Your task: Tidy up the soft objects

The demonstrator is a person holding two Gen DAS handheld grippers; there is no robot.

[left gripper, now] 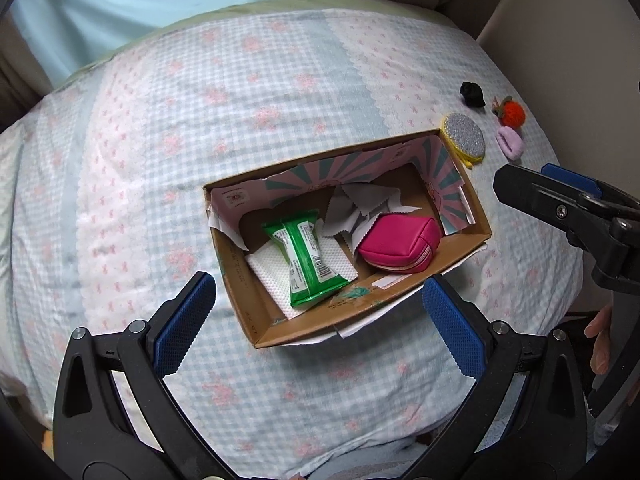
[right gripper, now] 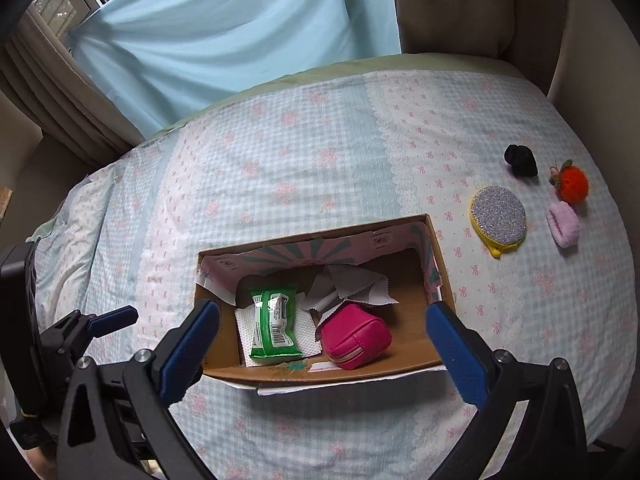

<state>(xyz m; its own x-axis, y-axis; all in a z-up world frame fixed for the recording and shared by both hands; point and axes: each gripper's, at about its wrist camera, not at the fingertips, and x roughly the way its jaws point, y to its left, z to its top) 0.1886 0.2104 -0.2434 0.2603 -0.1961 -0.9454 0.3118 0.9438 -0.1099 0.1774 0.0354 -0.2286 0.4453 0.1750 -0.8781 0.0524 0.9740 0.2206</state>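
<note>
A pale blue checked bedspread with pink flowers carries an open brown cardboard box, which holds a green wipes packet at its left and a magenta zipped pouch to the right. Beyond the box's far right corner lie a glittery silver oval pad, a lilac scrunchie, an orange fuzzy pompom and a black scrunchie. The left gripper and right gripper both hover spread wide and empty over the box's near edge.

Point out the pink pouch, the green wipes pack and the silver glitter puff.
pink pouch (right gripper: pixel 356 338): right wrist view, on its top face, inside the box.
green wipes pack (left gripper: pixel 306 256): left wrist view, on the middle of the wrapper.
silver glitter puff (right gripper: pixel 499 213): right wrist view, on the middle of its glitter face.
</note>
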